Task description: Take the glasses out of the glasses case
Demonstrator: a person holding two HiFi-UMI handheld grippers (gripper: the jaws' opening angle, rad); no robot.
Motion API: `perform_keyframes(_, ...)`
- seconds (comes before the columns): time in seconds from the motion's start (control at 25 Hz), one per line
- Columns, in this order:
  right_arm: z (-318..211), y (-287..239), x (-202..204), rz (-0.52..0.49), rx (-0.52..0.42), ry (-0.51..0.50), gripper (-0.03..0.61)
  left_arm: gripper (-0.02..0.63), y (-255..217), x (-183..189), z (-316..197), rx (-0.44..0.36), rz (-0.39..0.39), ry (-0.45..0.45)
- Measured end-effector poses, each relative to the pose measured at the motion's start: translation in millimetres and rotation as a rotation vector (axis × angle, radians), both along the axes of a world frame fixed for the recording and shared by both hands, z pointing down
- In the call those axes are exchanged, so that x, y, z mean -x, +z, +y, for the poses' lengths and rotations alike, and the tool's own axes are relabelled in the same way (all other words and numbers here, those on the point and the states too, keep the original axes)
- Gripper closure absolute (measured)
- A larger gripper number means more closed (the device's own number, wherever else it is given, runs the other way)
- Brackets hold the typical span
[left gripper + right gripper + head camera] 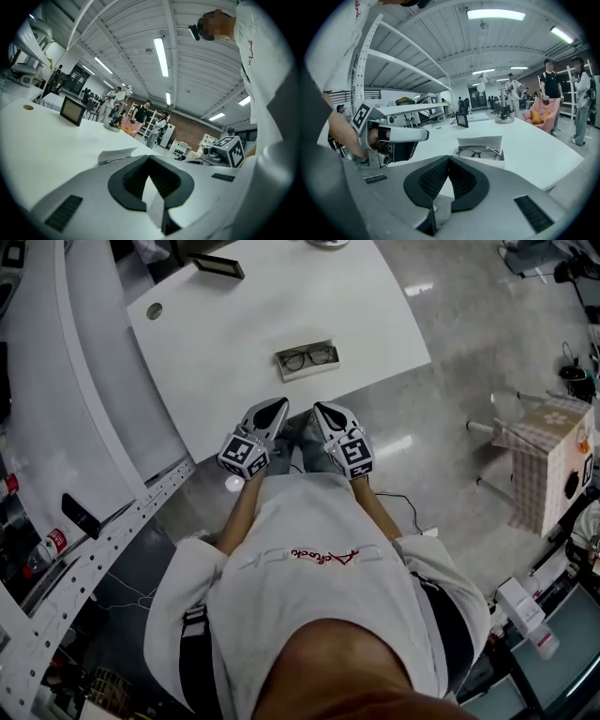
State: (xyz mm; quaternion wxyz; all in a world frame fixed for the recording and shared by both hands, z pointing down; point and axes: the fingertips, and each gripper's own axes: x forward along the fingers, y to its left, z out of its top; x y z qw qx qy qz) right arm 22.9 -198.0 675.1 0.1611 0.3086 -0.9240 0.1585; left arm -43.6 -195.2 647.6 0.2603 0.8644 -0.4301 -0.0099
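Case [311, 372] on table [244, 324], nr front edge; glasses [307, 357] in it. L gripper [278, 405] & R gripper [320, 410] side by side at table's front edge, just before case, not touching it. Screen [217, 265] at table's far edge, behind-left of case. Hole [154, 310] in tabletop, far left.

The white bench [225, 324] has a rounded corner on its right. An open glasses case [280, 365] lies flat on it near the front edge, with dark-rimmed glasses [307, 358] inside. A small dark-framed screen [218, 266] stands toward the far side. A round hole [154, 310] sits by the left corner.
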Motion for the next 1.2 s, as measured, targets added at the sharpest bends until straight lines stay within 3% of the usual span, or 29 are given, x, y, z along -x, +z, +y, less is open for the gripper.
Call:
perform_keyframes(0.44, -0.4, 25.3, 1.7, 0.040, 0.053, -0.039, 0.584, 0.623, 6.6, 4.1, 4.2, 0.017, 0.012, -0.039)
perform_keyframes(0.96, -86.2, 36.9, 30.8, 0.060, -0.011, -0.052, 0.584, 0.623, -0.7, 20.1, 7.0, 0.007, 0.002, -0.094)
perform_keyframes(1.2, -115.4, 47.5, 41.7, 0.071, 0.008, -0.046, 0.584, 0.623, 0.1, 27.7, 9.8, 0.011, -0.003, -0.118)
